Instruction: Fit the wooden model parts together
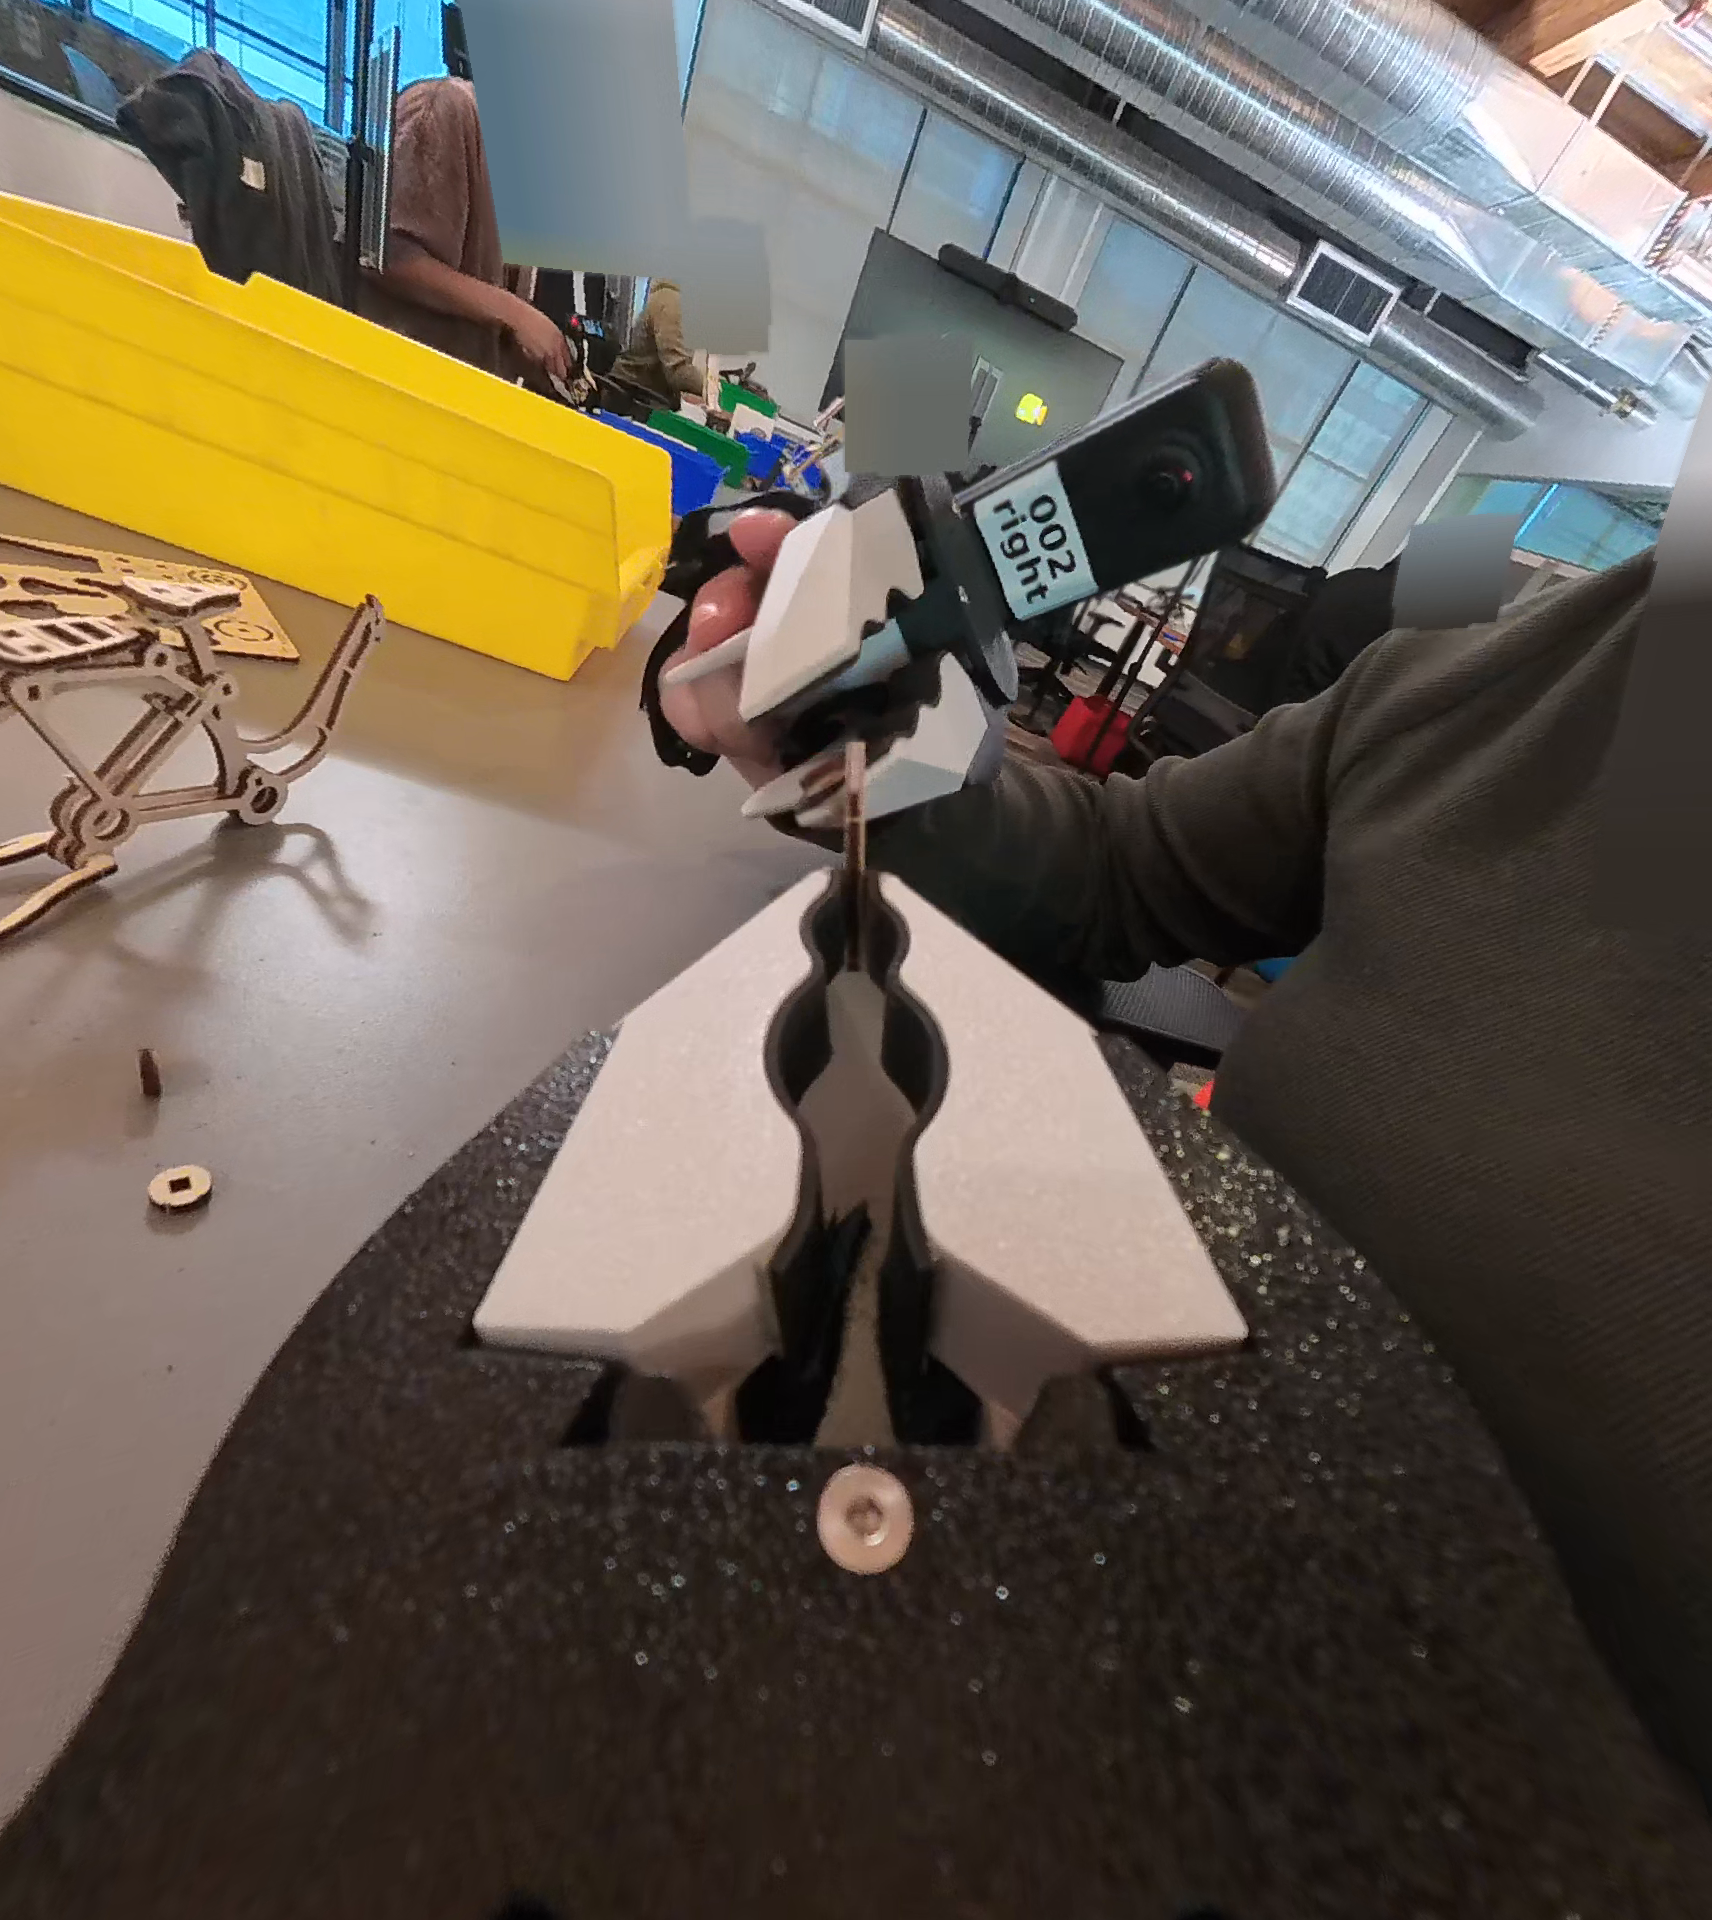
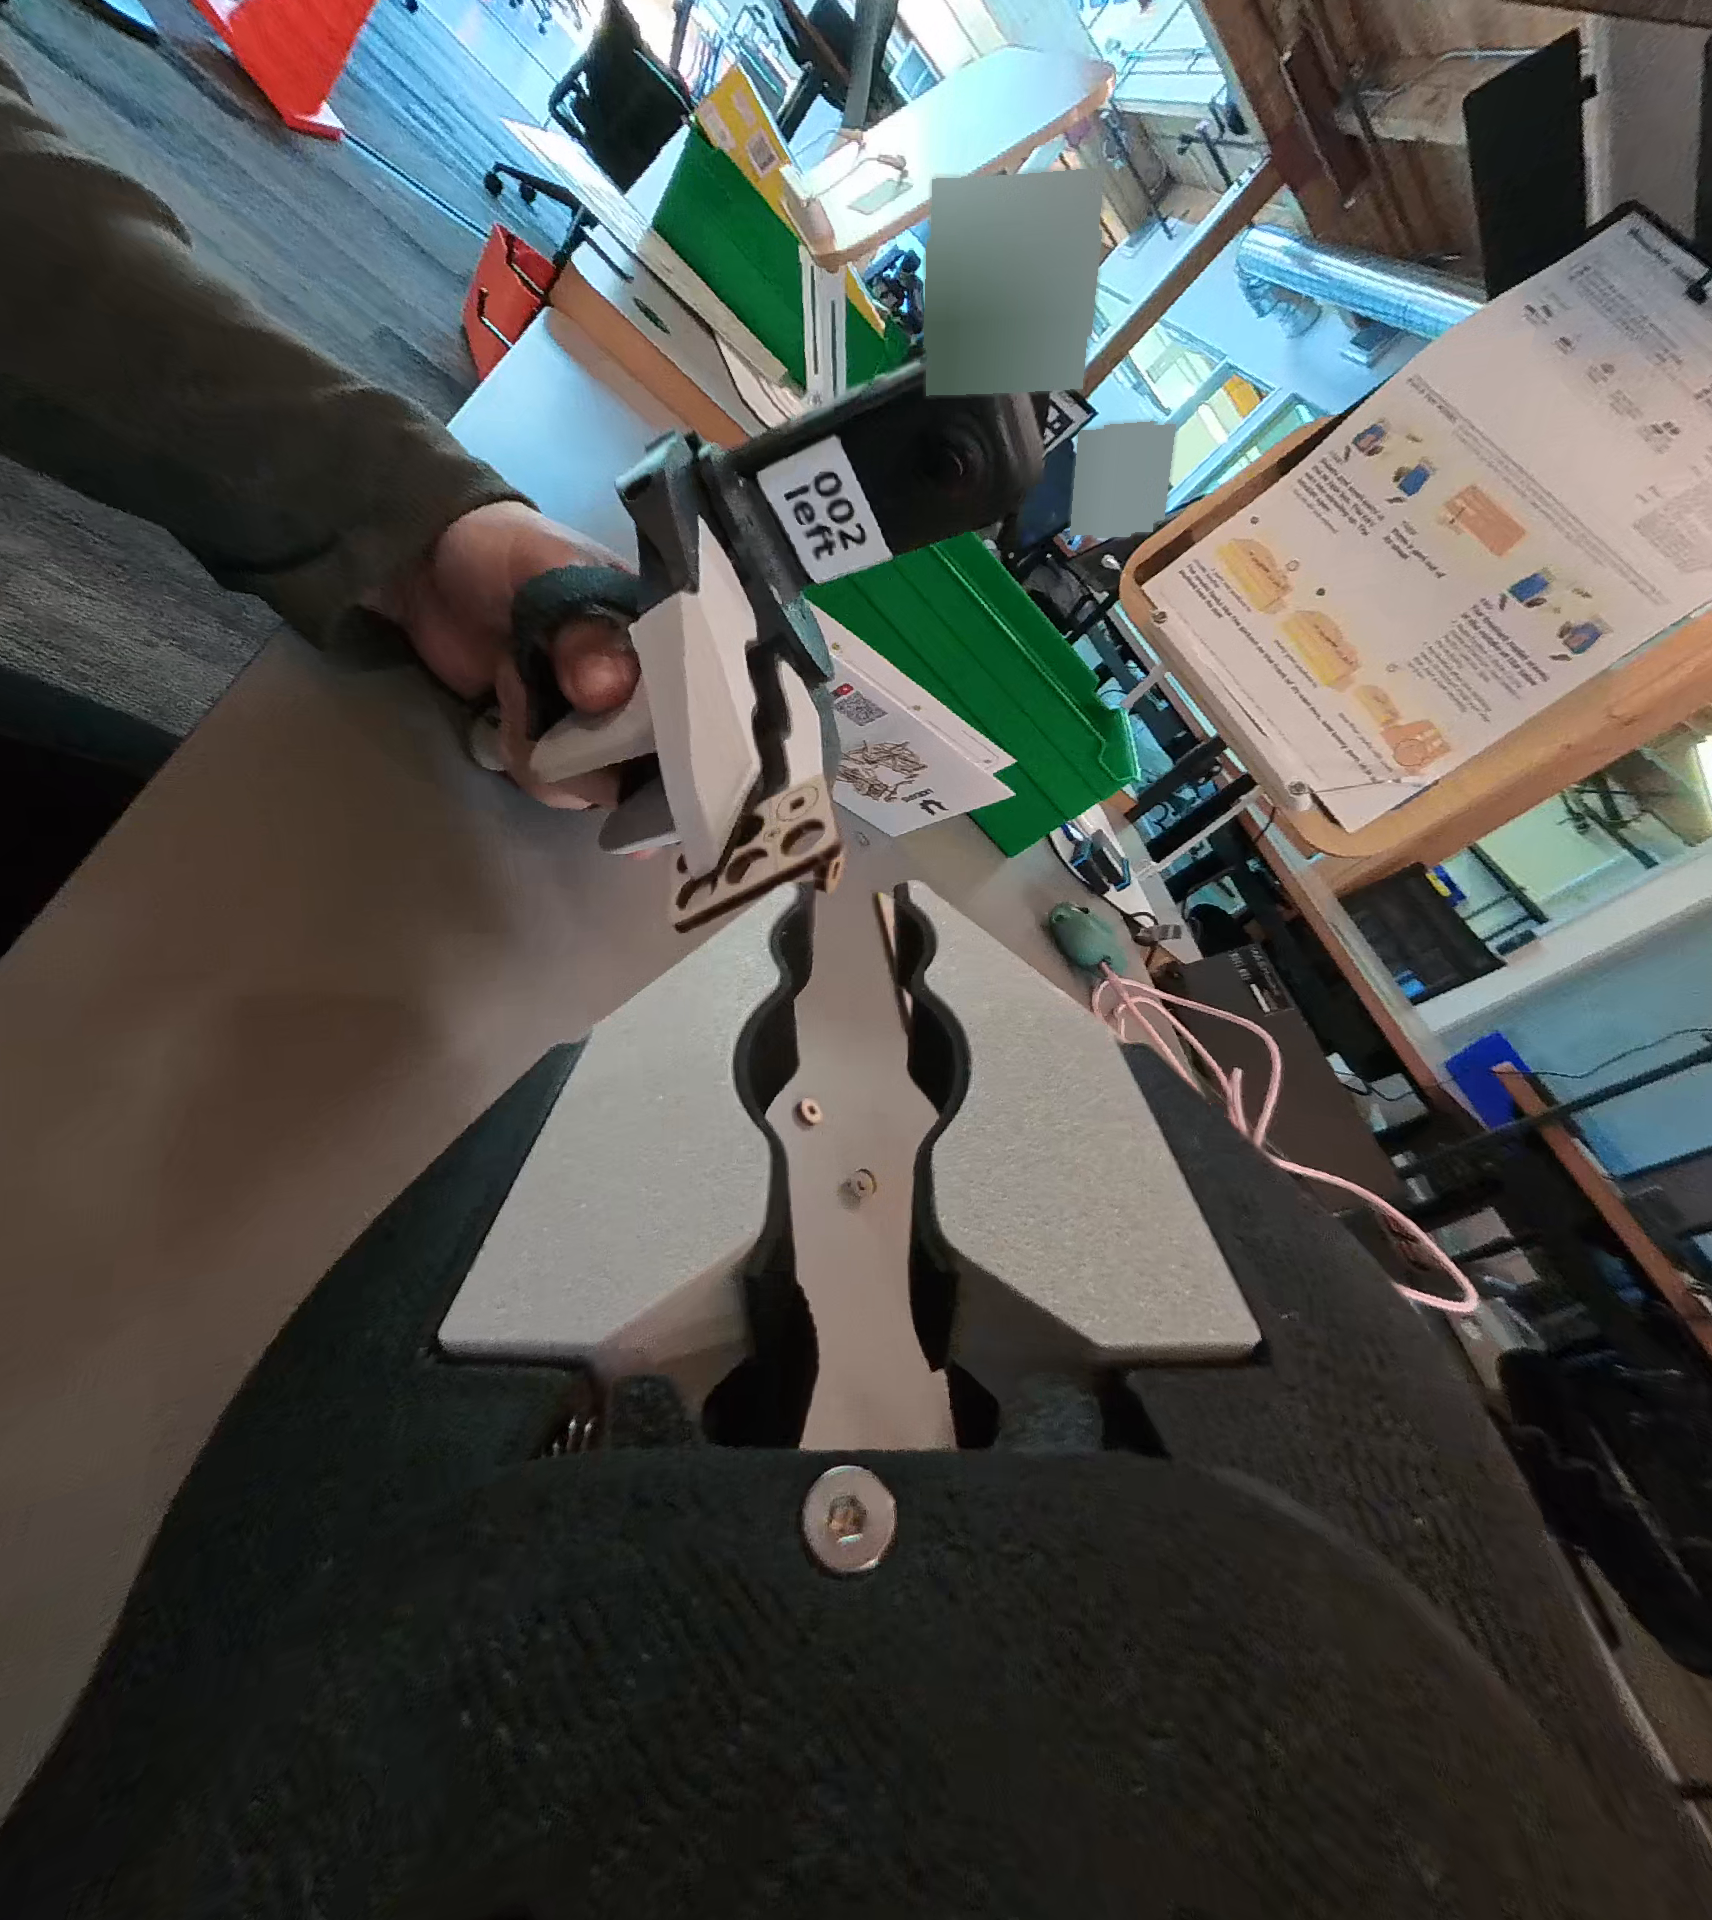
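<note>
A thin flat wooden plate with round holes (image 2: 819, 854) is held in the air between the two grippers. My left gripper (image 1: 852, 894) is shut on it; in the left wrist view the plate shows edge-on (image 1: 853, 852), rising from my fingertips. The right gripper (image 1: 847, 774) is tilted down from the upper right, with its jaws closed around the plate's upper end. In the right wrist view my right gripper (image 2: 844, 899) has its tips at the plate's right corner, and the left gripper (image 2: 738, 847) clamps the plate from above. A partly built wooden model (image 1: 104, 748) stands on the table at the left.
A yellow bin (image 1: 260, 416) and a cut-out wooden sheet (image 1: 83, 592) lie behind the model. Small loose wooden pieces (image 1: 179, 1184) are scattered on the grey table (image 1: 364, 1039). A green bin (image 2: 935, 644), an instruction board (image 2: 1454, 540) and a pink cord (image 2: 1247, 1091) are on the right. Only a small space, under 4 cm, lies between the two pairs of fingers. My right tips are roughly 15 centimetres from the partly built wooden model (image 1: 104, 748).
</note>
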{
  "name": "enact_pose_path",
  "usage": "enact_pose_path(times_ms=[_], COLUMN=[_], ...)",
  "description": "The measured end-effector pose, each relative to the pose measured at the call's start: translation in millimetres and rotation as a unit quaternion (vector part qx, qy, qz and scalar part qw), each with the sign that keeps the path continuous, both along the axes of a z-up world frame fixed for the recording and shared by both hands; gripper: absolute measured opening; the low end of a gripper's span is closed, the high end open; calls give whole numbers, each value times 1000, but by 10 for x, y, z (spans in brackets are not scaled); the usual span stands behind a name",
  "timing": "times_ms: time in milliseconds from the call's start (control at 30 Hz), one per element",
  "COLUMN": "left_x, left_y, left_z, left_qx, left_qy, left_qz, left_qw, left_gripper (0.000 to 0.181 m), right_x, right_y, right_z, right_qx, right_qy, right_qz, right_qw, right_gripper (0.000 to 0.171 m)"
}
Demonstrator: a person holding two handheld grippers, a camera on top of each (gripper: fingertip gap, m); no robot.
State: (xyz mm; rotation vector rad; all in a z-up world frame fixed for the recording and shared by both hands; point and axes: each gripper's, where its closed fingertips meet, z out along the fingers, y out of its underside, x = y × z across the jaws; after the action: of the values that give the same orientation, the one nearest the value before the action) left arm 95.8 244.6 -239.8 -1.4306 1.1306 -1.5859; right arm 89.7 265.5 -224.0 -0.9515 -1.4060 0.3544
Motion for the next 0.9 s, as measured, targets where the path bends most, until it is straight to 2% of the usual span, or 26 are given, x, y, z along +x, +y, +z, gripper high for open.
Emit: enact_pose_path(times_ms=[100, 133, 233, 467, 533, 667, 800, 900], left_x=[18, 20, 27, 16, 6, -4, 26, 58], left_y=[-12, -11, -6, 122, 188, 261, 251, 235], left_z=[-27, -31, -43, -38, -33, -34, -71, -107], left_qx=[-2, -4, -6, -16, -9, 15, 56, 82], left_qy=[10, 11, 15, 12, 11, 15, 36, 54], left_qz=[-6, -6, -5, 34, 61, 101, 121, 129], left_qw=[1000, 1000, 1000, 999, 998, 995, 990, 987], left_gripper=[0, 0, 0, 0, 0, 0, 0, 0], right_x=[-1, -5, 0, 90, 94, 41, -24, -57], right_y=[-4, -7, 27, 339, 314, 129, 107, 94], right_z=[-12, -6, 46, -97, -52, 77, 0, -12], right_qx=[8, 12, 27, -56, -102, -208, -248, -262], right_qy=[-6, -4, 9, -5, 22, 82, 71, 72], right_qz=[-1, -2, -15, -91, -71, 21, 30, 33], right_qw=[1000, 1000, 999, 994, 992, 974, 966, 962], right_gripper=[8, 0, 0, 0, 2, 20, 19, 11])
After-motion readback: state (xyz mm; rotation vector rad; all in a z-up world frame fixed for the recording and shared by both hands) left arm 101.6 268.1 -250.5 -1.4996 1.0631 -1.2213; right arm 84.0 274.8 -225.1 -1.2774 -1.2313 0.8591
